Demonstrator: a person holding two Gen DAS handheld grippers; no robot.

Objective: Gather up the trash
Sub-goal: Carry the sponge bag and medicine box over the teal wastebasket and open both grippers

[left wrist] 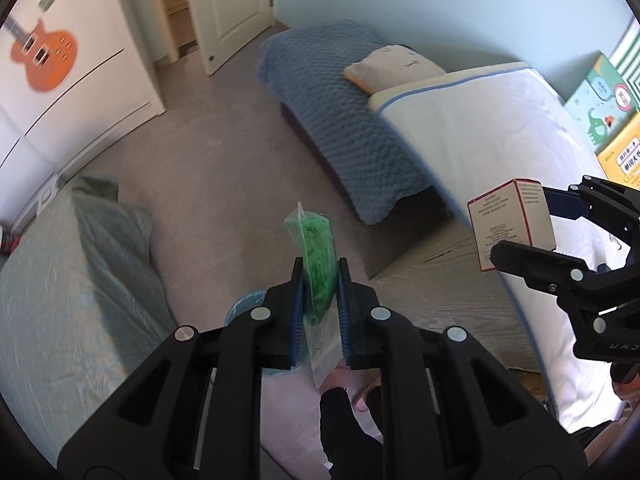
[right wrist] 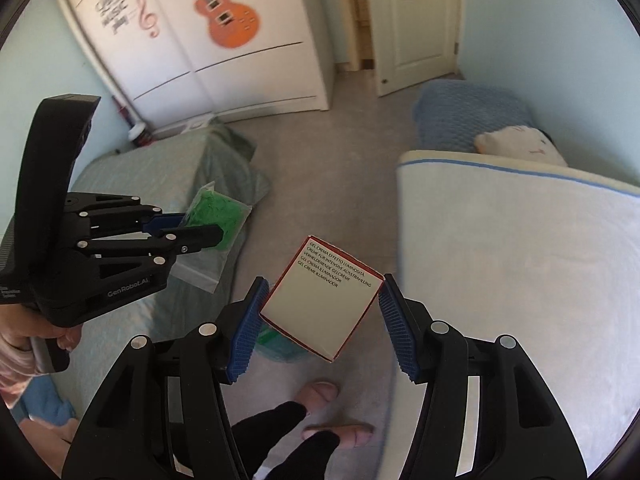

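Note:
My left gripper [left wrist: 319, 276] is shut on a clear plastic bag of green bits [left wrist: 316, 264], held up over the floor. It also shows in the right wrist view [right wrist: 200, 228], with the bag [right wrist: 216, 216] in it. My right gripper [right wrist: 320, 304] is shut on a white carton with red edges [right wrist: 320, 300], held tilted between the blue pads [right wrist: 248, 328]. In the left wrist view that gripper [left wrist: 520, 220] and the carton [left wrist: 508, 224] are at the right. A round teal bin [left wrist: 244, 308] sits on the floor below, mostly hidden behind the left gripper; its edge shows under the carton [right wrist: 276, 344].
A bed with a grey-green cover [left wrist: 68, 300] is on the left. A white mattress [right wrist: 520, 260] and a blue blanket [left wrist: 344, 120] are on the right. A white wardrobe with a guitar sticker [right wrist: 228, 24] and an open door [right wrist: 412, 20] stand behind. The person's feet [right wrist: 324, 412] are below.

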